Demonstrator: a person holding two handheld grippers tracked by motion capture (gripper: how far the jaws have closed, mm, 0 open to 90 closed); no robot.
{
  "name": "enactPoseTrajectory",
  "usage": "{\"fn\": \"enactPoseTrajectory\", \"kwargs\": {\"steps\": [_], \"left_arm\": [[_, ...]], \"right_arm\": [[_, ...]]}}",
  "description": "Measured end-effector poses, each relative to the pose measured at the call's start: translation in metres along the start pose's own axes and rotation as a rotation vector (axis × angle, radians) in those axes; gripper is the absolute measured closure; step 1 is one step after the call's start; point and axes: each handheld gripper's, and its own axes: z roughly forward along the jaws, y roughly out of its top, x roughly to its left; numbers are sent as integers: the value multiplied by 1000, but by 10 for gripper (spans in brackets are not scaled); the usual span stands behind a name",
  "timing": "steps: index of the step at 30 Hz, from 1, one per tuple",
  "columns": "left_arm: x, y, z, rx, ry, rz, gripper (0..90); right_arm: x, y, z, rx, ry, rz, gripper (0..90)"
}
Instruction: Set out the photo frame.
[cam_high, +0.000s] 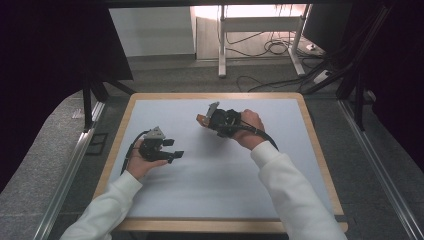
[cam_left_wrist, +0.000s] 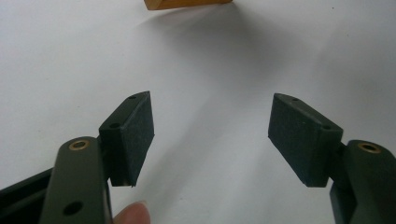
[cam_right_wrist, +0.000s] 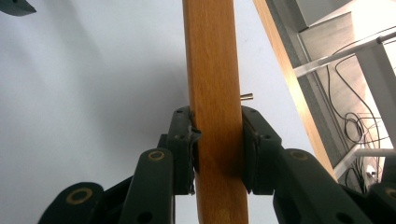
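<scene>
The right gripper view reveals a small metal pin (cam_right_wrist: 246, 96) jutting from the one wooden block (cam_right_wrist: 215, 93), clamped between the right hand-held gripper (cam_right_wrist: 217, 149); from above, the block (cam_high: 202, 119) hangs over the worktop (cam_high: 225, 165). The left hand-held gripper (cam_left_wrist: 210, 135) stands wide, empty.

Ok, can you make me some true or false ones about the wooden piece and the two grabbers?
1. The right gripper is clamped on the wooden block. True.
2. The left gripper holds a wooden block too. False: its jaws stand open with nothing between them.
3. The table has a white top with a wooden rim. True.
4. The wooden block lies flat on the table. False: it is held in the right gripper's jaws.
5. The person wears white sleeves. True.
</scene>
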Motion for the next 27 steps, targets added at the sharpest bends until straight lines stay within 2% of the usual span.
{"fn": "enactPoseTrajectory", "kwargs": {"steps": [8, 27], "left_arm": [[1, -1, -2, -5, -2, -3, 306], [1, -2, -1, -3, -1, -6, 306]], "right_arm": [[-3, 6, 2, 19, 1, 0, 685], [-11, 11, 4, 79, -15, 55, 684]]}}
